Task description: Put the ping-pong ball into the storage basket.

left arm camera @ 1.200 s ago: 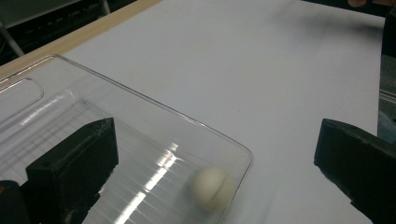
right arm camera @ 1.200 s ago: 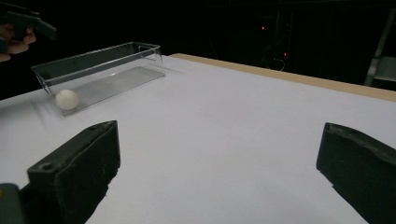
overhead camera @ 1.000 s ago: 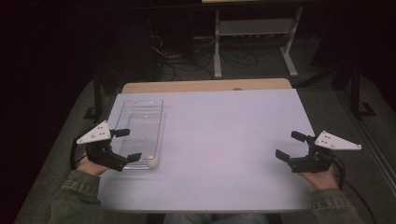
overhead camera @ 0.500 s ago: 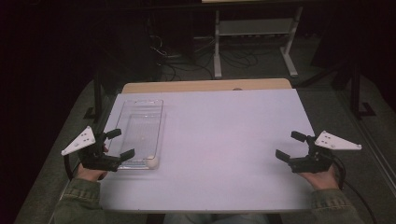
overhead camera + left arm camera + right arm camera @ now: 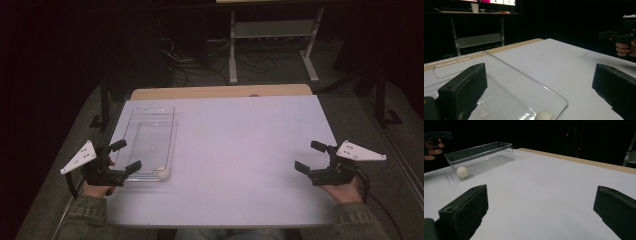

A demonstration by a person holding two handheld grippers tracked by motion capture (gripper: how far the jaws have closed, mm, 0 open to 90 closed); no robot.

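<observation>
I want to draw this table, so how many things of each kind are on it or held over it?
Clear box: 1
White ball: 1, inside the box
Black grippers: 2, the left gripper and the right gripper
Total: 4

Clear box (image 5: 150, 145) sits lengthwise on the table's (image 5: 240, 150) left side, near its left edge. Ball (image 5: 163, 175) lies inside the box, in its near right corner. Left gripper (image 5: 125, 156) at the box's near end, just left of it. Right gripper (image 5: 310, 156) well apart, at the table's right edge.
</observation>
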